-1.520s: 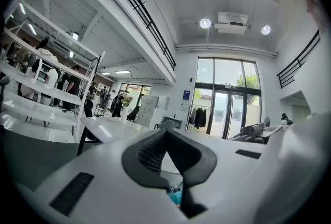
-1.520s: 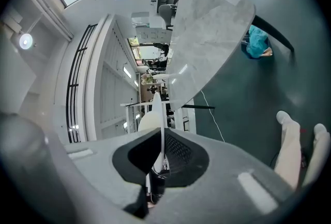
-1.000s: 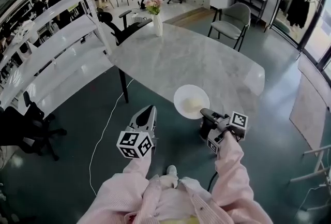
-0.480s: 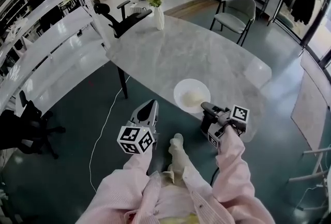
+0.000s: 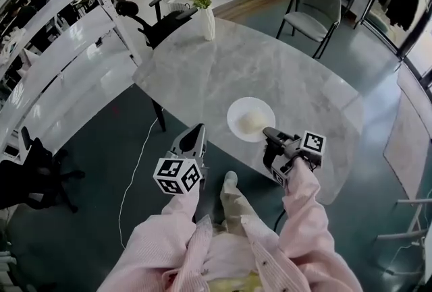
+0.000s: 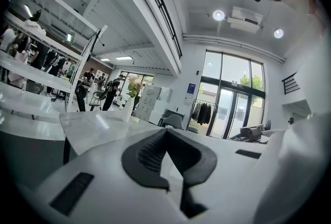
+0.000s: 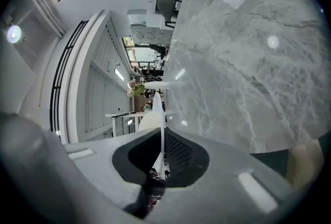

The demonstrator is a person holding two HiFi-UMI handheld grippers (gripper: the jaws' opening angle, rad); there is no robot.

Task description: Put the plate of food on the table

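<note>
A white plate with a pale heap of food on it is over the near part of the grey marble table. My right gripper is shut on the plate's near rim. In the right gripper view the plate runs edge-on between the pads of the right gripper, close beside the marble table; I cannot tell if they touch. My left gripper hangs off the table's near edge, left of the plate. In its own view the left gripper is shut and holds nothing.
A white vase with flowers stands at the table's far end. A grey chair is at the back right and a black office chair at the back left. White shelving runs along the left. A cable lies on the floor.
The person has stepped closer to the table. The right gripper has carried the plate from the table's near edge to further over the marble top. The left gripper keeps its place.
</note>
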